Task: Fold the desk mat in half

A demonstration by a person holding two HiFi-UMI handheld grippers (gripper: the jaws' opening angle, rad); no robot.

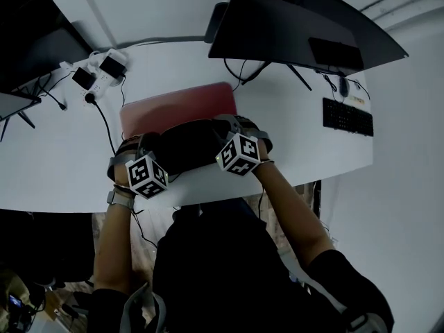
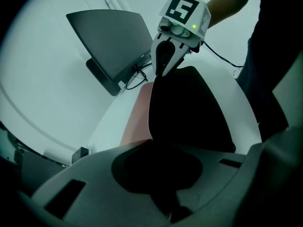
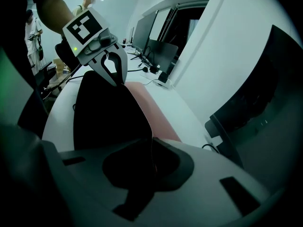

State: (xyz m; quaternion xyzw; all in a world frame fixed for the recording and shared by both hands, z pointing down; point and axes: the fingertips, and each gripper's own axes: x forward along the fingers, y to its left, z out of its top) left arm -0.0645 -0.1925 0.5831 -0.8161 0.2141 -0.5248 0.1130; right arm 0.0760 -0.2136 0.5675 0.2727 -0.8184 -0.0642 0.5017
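Observation:
The desk mat is pink on top and black underneath. Its near edge is lifted off the white desk and curls back, so the black underside faces me. My left gripper is shut on the near left corner, and my right gripper is shut on the near right corner. In the left gripper view the black sheet runs from my left jaws to the right gripper. From the right gripper view the mat spans from the right jaws to the left gripper.
A large monitor stands at the back right, with a dark keyboard to its right. A power strip with plugs and cables lies back left beside another screen. People stand far off.

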